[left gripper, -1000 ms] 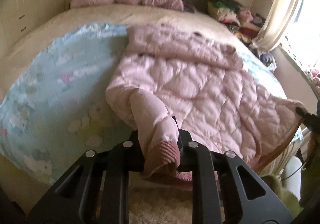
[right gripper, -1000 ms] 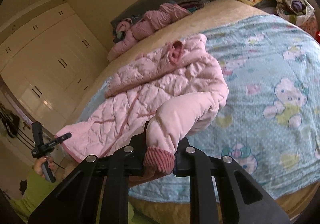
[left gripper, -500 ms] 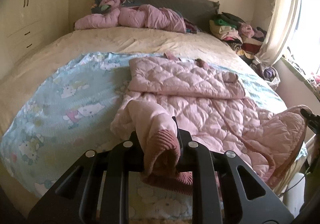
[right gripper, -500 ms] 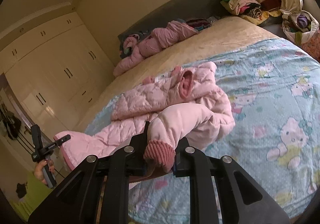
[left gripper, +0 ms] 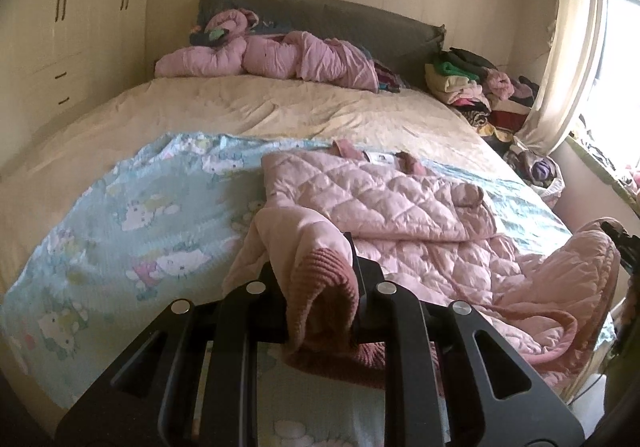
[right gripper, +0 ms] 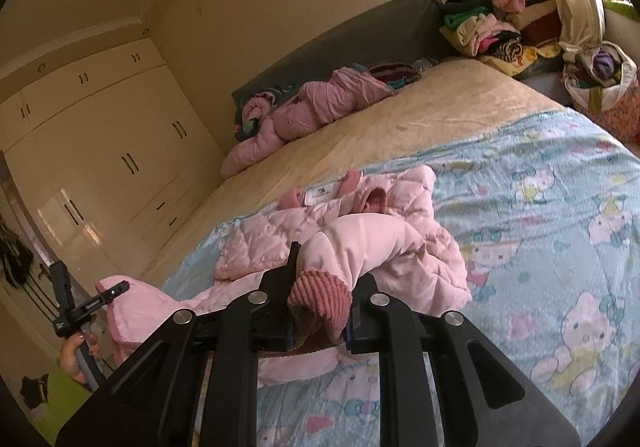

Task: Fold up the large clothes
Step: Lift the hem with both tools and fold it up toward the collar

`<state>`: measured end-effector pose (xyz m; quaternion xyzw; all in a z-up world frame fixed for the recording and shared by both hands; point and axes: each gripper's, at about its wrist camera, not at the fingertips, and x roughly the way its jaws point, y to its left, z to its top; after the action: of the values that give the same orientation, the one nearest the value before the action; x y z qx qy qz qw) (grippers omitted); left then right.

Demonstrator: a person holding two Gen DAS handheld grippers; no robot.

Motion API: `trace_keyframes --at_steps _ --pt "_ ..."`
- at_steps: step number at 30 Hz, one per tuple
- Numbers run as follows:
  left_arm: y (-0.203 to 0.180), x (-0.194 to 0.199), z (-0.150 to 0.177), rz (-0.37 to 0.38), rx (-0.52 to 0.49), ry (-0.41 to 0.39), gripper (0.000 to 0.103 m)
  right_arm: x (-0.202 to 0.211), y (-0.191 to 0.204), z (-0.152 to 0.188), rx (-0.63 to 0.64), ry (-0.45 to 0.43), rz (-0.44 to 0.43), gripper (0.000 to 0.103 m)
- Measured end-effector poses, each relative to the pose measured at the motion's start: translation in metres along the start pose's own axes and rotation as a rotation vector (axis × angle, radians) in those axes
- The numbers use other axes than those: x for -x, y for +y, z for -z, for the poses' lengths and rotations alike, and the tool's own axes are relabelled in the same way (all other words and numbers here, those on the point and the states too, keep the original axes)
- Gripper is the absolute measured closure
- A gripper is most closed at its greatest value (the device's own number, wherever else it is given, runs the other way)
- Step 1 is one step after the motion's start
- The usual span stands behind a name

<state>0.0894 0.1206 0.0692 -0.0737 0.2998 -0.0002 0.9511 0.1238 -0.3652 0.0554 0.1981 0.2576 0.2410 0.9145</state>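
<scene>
Left-wrist view: the left gripper (left gripper: 320, 287) has its two fingers closed on a ribbed, darker-pink cuff (left gripper: 324, 287) of the pink quilted jacket (left gripper: 380, 203). The cuff fills the gap between the fingers and droops below them; its sleeve (left gripper: 288, 231) rises just ahead of the fingertips and bends back into the jacket body. The body lies beyond and to the right of the fingers on the blue cartoon-print blanket (left gripper: 120, 215), its upper part folded over in one layer.

Right-wrist view: the right gripper (right gripper: 322, 297) is likewise closed on the second ribbed cuff (right gripper: 320, 291), pinched between both fingers, with the smooth pink sleeve (right gripper: 372, 235) arching up directly ahead of the fingertips. The jacket (right gripper: 260, 247) spreads beyond and to the left of the fingers. Far left of them, the other gripper (right gripper: 86, 305) appears with pink fabric at its tip, gripped by a hand (right gripper: 74, 357).

Counts: one jacket on the blanket; two cuffs, one per gripper; two grippers. Well beyond the fingers, at the grey headboard (left gripper: 360, 19), lies one bundle of pink bedding (left gripper: 280, 59); one heap of mixed clothes (left gripper: 476, 87) lies far right of it.
</scene>
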Motion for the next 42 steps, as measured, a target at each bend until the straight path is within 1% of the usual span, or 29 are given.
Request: trace_keyframes --at_steps 8,13,23,33,42 --pt "-0.001 -0.013 -0.017 -0.024 0.012 -0.026 0.091 -0.012 0.001 -0.016 0.003 -0.019 0.010 0.087" --pt "-0.003 -0.021 -0.028 -0.052 0.005 -0.036 0.091 -0.022 0.002 -0.029 0.007 -0.036 0.029 0.087" --pt "0.002 -0.043 -0.048 -0.061 0.018 -0.042 0.091 -0.041 0.004 -0.052 0.022 -0.058 0.052 0.087" --pt "0.008 -0.067 -0.071 -0.065 0.052 -0.062 0.091 -0.069 0.001 -0.077 0.038 -0.086 0.094 0.087" --pt "0.009 -0.089 -0.094 -0.098 0.075 -0.098 0.091 -0.101 -0.007 -0.102 0.037 -0.098 0.130 0.087"
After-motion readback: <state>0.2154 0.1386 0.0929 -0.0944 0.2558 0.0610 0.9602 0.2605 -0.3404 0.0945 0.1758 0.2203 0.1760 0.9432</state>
